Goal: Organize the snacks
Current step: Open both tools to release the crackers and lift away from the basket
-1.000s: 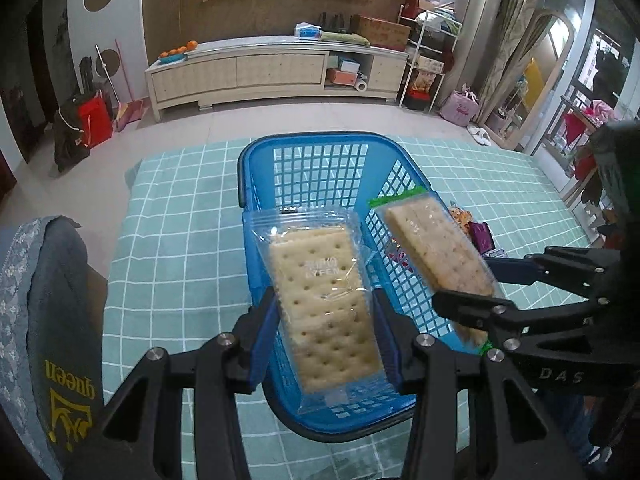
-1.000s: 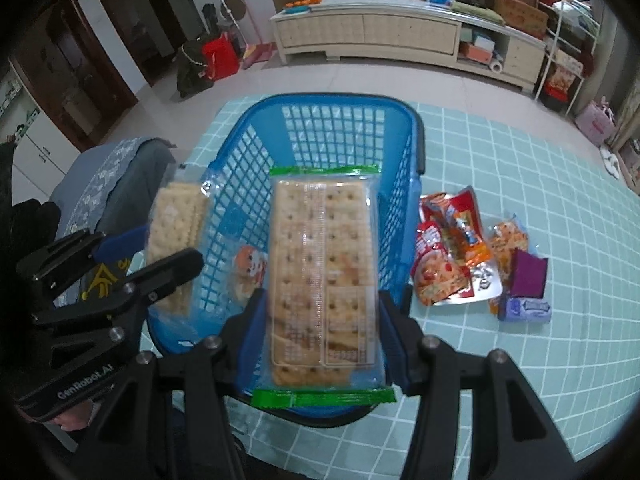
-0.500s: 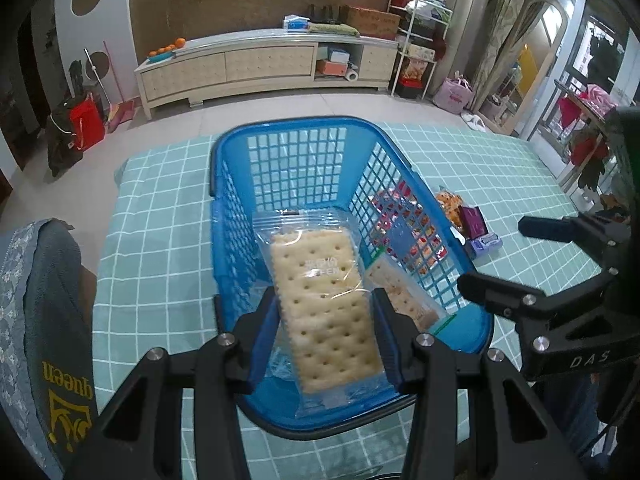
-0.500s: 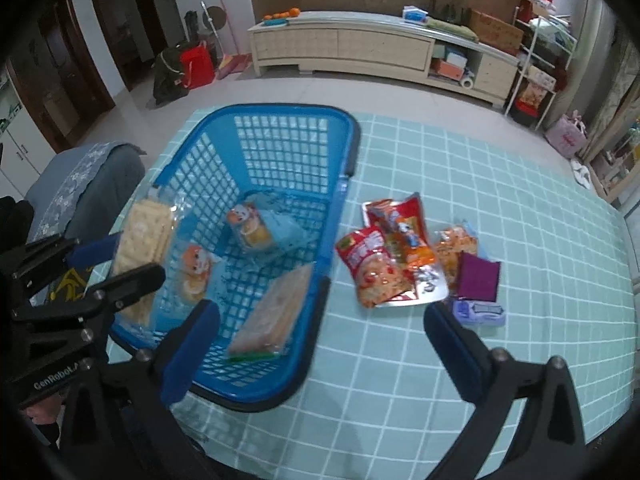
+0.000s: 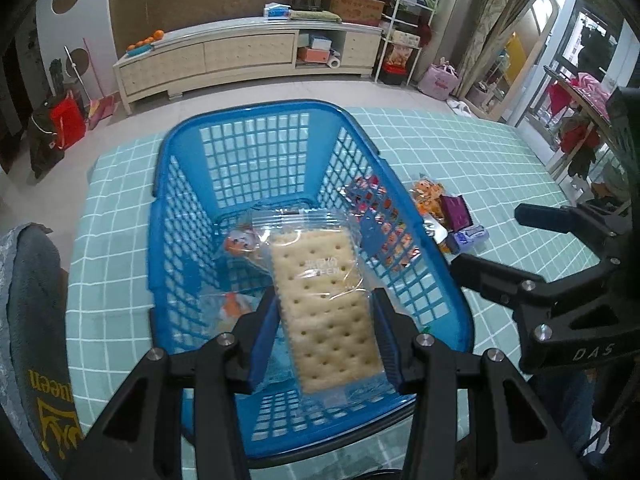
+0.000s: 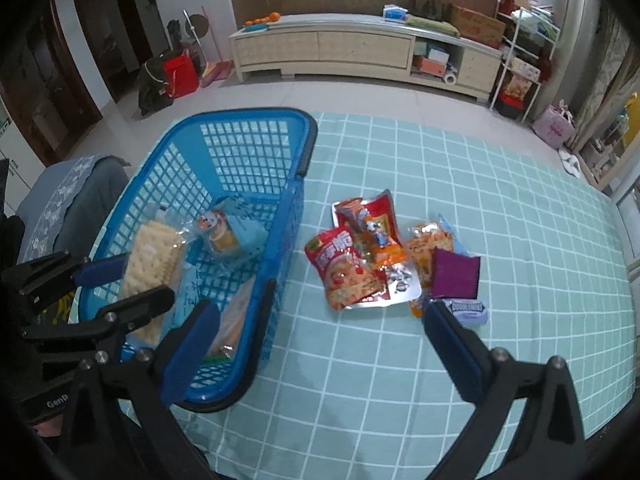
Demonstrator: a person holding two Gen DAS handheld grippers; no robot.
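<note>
A blue plastic basket point(image 5: 244, 148) stands on the green checked cloth; it also shows in the right wrist view point(image 6: 240, 128). My left gripper point(image 5: 324, 316) is shut on a clear cracker pack point(image 5: 324, 288) and holds it over the basket's near end. My right gripper point(image 6: 320, 320) is open and empty, above the cloth beside the basket. A green-edged cracker pack point(image 6: 232, 324) lies inside the basket against its right wall, with small cake packs point(image 6: 224, 232). Loose snack bags point(image 6: 348, 268) lie on the cloth right of the basket.
A purple packet point(image 6: 456, 272) and a small pale blue packet point(image 6: 468, 308) lie by the snack bags. A grey chair back point(image 5: 32, 320) stands at the table's left edge. A long TV cabinet point(image 6: 360, 52) stands across the floor.
My right gripper opened, dropped its green-edged cracker pack into the basket and drew back to the right. My left gripper moved lower into the basket with its cracker pack.
</note>
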